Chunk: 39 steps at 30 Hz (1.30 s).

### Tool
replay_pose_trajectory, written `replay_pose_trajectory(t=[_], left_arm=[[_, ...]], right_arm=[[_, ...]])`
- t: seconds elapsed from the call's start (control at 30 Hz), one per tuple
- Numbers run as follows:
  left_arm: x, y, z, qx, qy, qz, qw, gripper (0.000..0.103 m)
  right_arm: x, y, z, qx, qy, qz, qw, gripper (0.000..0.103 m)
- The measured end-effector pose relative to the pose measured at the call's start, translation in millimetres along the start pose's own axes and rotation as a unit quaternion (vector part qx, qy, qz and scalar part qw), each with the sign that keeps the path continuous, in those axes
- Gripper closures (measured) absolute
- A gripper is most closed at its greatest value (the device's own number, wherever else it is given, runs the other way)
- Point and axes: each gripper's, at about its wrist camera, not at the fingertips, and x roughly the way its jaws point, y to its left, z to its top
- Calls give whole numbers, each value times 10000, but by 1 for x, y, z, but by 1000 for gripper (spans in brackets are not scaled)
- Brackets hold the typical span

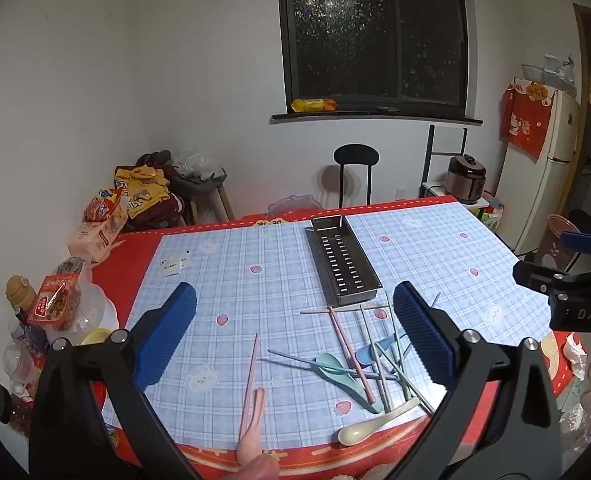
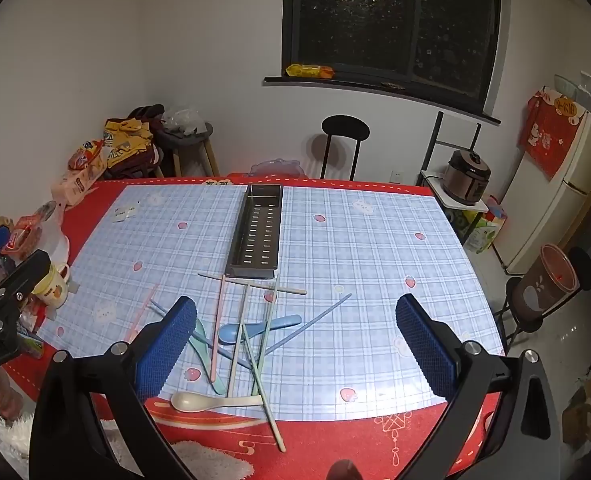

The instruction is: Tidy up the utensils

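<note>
Overhead, both grippers (image 1: 295, 328) (image 2: 295, 340) wide apart.

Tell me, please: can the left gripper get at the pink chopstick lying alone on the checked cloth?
Probably yes. The pink chopstick lies apart from the pile, between the open left gripper's fingers in view, nothing over it.

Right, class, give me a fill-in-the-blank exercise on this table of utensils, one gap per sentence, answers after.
1. The metal tray holds ____ utensils.
2. Both the left gripper and the right gripper have their jaws ____.
3. The cream spoon lies at the ____ edge of the pile.
4. The pink chopstick lies apart, to the pile's ____ in the left wrist view.

Answers: no; open; near; left
</note>
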Motion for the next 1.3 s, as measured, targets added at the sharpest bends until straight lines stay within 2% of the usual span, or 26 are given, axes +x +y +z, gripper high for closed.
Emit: replay_pose_trajectory(t=[0.57,0.63,1.3], left_arm=[[3,11,5,-21,69,-59,10000,6],[3,0,1,-19,54,-39,10000,6],[2,-3,-2,-18,60,-53,10000,6]], right_arm=[[1,0,-1,36,-11,-9,10000,5],[0,1,-2,41,-6,-8,10000,5],[1,-6,-3,121,12,-8,9999,5]])
